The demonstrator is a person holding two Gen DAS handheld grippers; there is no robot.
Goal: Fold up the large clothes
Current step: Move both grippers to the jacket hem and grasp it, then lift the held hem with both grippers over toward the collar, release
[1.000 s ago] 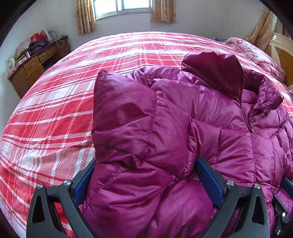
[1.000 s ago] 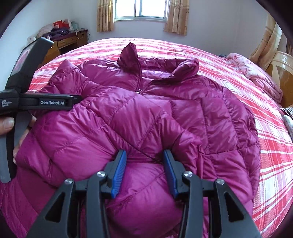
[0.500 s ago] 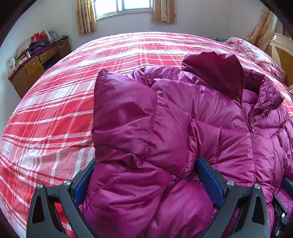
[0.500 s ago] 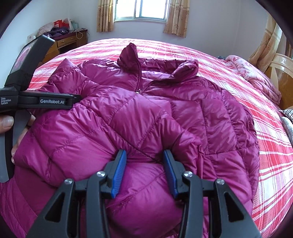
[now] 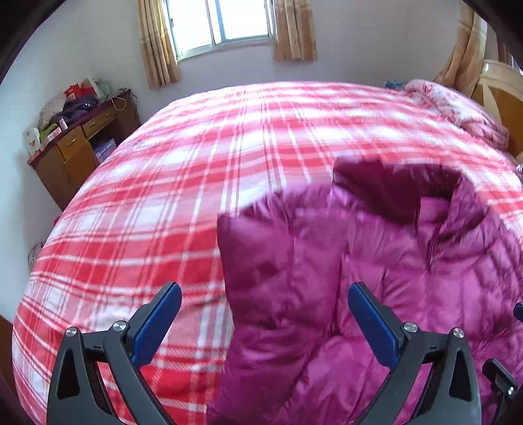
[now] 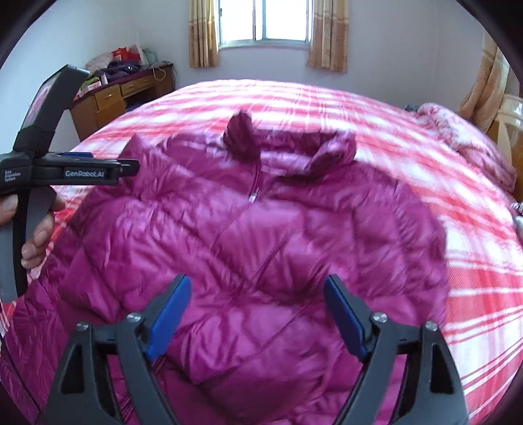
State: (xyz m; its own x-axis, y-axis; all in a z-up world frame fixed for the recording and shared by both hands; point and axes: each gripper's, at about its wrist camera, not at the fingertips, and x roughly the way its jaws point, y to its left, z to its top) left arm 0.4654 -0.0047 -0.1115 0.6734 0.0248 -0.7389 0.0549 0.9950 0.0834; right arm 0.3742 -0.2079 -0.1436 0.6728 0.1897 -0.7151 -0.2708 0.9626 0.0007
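A magenta quilted down jacket [image 6: 261, 229] lies on the bed, collar and zipper toward the window, both sleeves folded over its front. It also shows in the left wrist view [image 5: 376, 278], its left folded edge between my fingers. My left gripper [image 5: 264, 323] is open and empty, raised above that edge; it also shows in the right wrist view [image 6: 127, 170], held in a hand. My right gripper [image 6: 258, 314] is open and empty above the jacket's lower front.
The bed carries a red and white plaid cover [image 5: 163, 212]. A pink quilt [image 5: 457, 108] lies bunched at the far right by a wooden headboard [image 6: 510, 130]. A cluttered wooden desk [image 5: 78, 140] stands at the left wall under a curtained window [image 6: 264, 23].
Both grippers have opened, let go of the jacket and pulled back and up. The left one has shifted left, so more plaid cover shows. The jacket stays folded on the bed.
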